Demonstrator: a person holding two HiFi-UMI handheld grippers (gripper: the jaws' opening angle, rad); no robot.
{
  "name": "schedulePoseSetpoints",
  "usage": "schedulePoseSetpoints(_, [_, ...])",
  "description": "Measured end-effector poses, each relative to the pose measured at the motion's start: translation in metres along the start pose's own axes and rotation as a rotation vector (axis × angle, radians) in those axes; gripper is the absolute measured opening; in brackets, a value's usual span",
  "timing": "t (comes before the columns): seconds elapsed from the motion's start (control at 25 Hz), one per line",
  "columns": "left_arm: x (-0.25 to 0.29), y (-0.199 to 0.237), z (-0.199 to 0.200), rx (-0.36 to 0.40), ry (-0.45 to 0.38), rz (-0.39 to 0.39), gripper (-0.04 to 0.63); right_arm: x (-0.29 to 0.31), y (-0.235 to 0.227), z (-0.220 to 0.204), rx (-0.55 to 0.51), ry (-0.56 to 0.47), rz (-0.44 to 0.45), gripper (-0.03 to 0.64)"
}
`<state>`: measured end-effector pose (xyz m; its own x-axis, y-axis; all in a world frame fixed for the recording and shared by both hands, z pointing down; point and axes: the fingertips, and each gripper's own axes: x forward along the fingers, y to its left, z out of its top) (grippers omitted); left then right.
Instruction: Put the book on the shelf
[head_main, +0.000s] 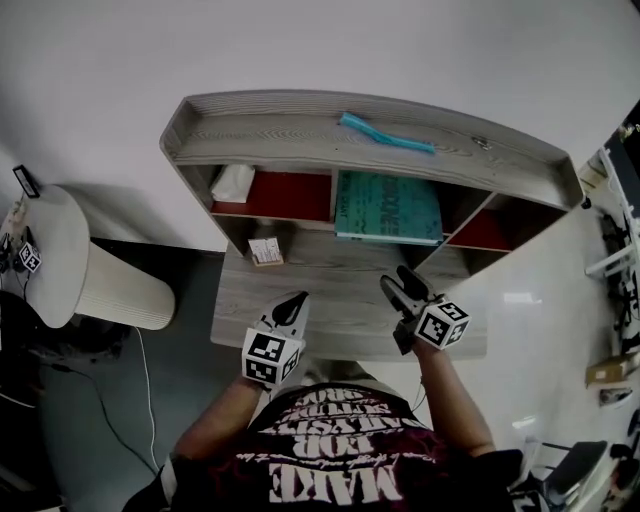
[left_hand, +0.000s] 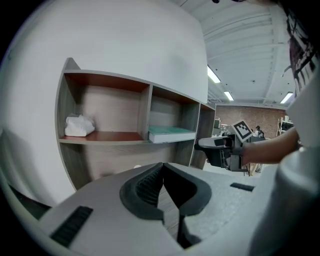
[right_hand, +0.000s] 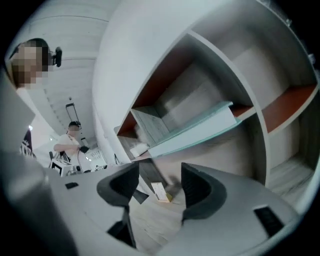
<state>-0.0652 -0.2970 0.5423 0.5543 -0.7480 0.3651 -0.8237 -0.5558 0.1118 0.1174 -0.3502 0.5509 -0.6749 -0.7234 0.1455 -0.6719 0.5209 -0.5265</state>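
While the book (head_main: 388, 207) lies flat in the middle compartment of the shelf (head_main: 300, 130), its near edge jutting slightly past the board, placement appears done; right gripper (head_main: 401, 283), near it, has jaws wide apart and empty; left gripper (head_main: 294, 305), jaws together on nothing, hovers further left over the desk (head_main: 335, 300); only withdrawal seems left.

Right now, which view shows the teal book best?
The head view: the book lies flat in the middle compartment of the shelf, its whole cover visible from above. The left gripper view shows the book only edge-on and small. The right gripper view shows it edge-on too, tilted and blurred.
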Motion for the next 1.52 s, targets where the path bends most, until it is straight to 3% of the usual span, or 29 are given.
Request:
schedulePoseSetpoints(0.12, [-0.012,0.002,0.011,0.000,-0.036,0.010,0.006,-0.019,0.023,0.005,-0.135,-0.031,-0.008,0.233])
schedulePoseSetpoints(0.28, [-0.031,0.004,0.027,0.012,-0.083,0.031,0.006,-0.042,0.053,0.015,-0.307,-0.054,-0.044,0.133])
schedulePoseSetpoints(0.48, [-0.063,-0.003,0.050,0.023,-0.163,0.045,0.006,-0.070,0.089,0.024,-0.442,-0.089,-0.034,0.044])
schedulePoseSetpoints(0.56, [-0.074,-0.008,0.058,0.009,-0.211,0.031,0.006,-0.084,0.097,0.031,-0.459,-0.104,-0.042,0.005])
schedulePoseSetpoints(0.68, [-0.090,-0.013,0.066,0.006,-0.258,0.043,0.006,-0.106,0.110,0.044,-0.423,-0.131,-0.060,0.003])
schedulePoseSetpoints(0.8, [-0.102,-0.016,0.070,-0.010,-0.275,0.058,0.006,-0.134,0.132,0.061,-0.505,-0.208,-0.054,0.003])
schedulePoseSetpoints(0.92, [-0.110,-0.027,0.069,-0.047,-0.292,0.021,0.006,-0.158,0.147,0.073,-0.560,-0.271,-0.064,0.003])
schedulePoseSetpoints(1.08, [-0.116,-0.043,0.058,-0.057,-0.294,0.000,0.006,-0.171,0.144,0.062,-0.545,-0.224,-0.083,0.003])
schedulePoseSetpoints(1.24, [-0.118,-0.049,0.054,-0.067,-0.296,0.038,0.006,-0.178,0.138,0.053,-0.539,-0.175,-0.041,0.003])
schedulePoseSetpoints(1.52, [-0.121,-0.077,0.065,-0.107,-0.336,0.137,0.006,-0.192,0.132,0.082,-0.556,-0.207,0.094,0.003])
